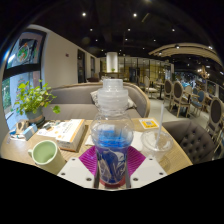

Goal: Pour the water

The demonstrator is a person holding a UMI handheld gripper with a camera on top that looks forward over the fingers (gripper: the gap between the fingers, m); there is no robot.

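Gripper view: gripper (112,166) around water bottle (112,135), seemingly part-full.

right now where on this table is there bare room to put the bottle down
The tool grips the water bottle. Bare tabletop lies between the green mug and the bottle. A smaller strip runs between the bottle and the clear glass. It is crowded to the far side of the mug, where the book and potted plant sit.
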